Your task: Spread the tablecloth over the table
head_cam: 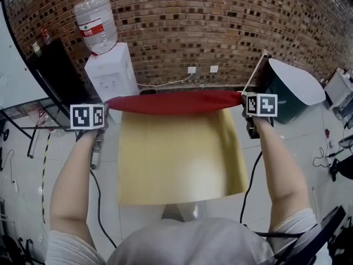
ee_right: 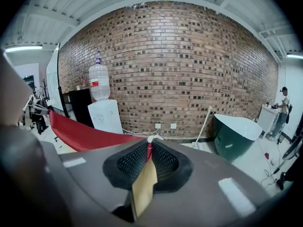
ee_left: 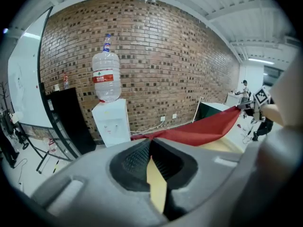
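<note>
Left gripper (ee_left: 150,143) fingers clamping one tablecloth (head_cam: 176,153) corner, right gripper (ee_right: 149,148) fingers clamping other corner; cloth hanging stretched between them, red edge facing brick wall (head_cam: 220,26).

Bright, even indoor light. Fisheye bending and black corners in both gripper views; a ceiling tube (ee_right: 21,48) glows at ten o'clock.

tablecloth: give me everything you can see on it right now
The tablecloth is a thin, limp sheet, red on one face and tan-yellow on the other. It is up in the air, stretched between the left gripper and the right gripper, each shut on a far corner. The far edge shows as a taut red band. The tan face is turned toward the head view, and the near edge hangs free.
</note>
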`<state>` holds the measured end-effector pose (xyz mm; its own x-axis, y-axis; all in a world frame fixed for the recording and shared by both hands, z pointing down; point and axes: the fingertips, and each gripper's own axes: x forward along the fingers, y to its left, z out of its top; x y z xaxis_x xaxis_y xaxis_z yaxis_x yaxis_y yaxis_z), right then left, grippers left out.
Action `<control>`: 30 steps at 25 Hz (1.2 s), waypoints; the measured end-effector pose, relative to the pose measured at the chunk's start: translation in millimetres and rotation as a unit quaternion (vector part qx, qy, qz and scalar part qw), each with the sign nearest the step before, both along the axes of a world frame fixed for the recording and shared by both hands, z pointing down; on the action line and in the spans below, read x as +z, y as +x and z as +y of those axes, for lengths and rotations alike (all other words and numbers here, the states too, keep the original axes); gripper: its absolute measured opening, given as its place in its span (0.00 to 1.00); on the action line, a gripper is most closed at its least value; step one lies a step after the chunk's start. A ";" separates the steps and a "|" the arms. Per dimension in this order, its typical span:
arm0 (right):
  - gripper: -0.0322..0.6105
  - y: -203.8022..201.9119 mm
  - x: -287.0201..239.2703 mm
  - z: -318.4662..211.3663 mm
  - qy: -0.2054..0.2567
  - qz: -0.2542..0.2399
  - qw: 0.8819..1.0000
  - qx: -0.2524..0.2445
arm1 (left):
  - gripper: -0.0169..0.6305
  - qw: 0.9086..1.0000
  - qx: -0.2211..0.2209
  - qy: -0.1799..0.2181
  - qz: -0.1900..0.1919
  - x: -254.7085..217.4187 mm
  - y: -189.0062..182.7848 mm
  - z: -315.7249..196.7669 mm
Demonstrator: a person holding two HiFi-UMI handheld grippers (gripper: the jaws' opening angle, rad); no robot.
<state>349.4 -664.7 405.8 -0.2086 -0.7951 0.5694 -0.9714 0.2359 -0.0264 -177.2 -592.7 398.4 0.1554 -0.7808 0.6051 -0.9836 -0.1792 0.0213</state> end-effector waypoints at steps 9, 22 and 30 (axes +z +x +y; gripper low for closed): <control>0.09 14.6 52.4 92.4 -0.037 -0.013 0.999 0.006 | 0.04 0.999 0.010 -0.032 -0.010 58.4 20.9 94.7; 0.09 29.1 130.5 188.2 -0.079 0.011 0.997 0.007 | 0.04 0.997 -0.013 -0.074 0.024 137.7 28.1 196.3; 0.09 38.5 168.2 246.8 -0.099 0.027 0.995 0.009 | 0.04 0.994 -0.021 -0.104 0.017 182.0 31.3 260.7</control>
<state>388.0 -417.8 574.0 -0.1597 -0.6695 0.7255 -0.9767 0.2140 -0.0175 -145.9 -332.0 580.4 0.1490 -0.6448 0.7497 -0.9881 -0.1264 0.0877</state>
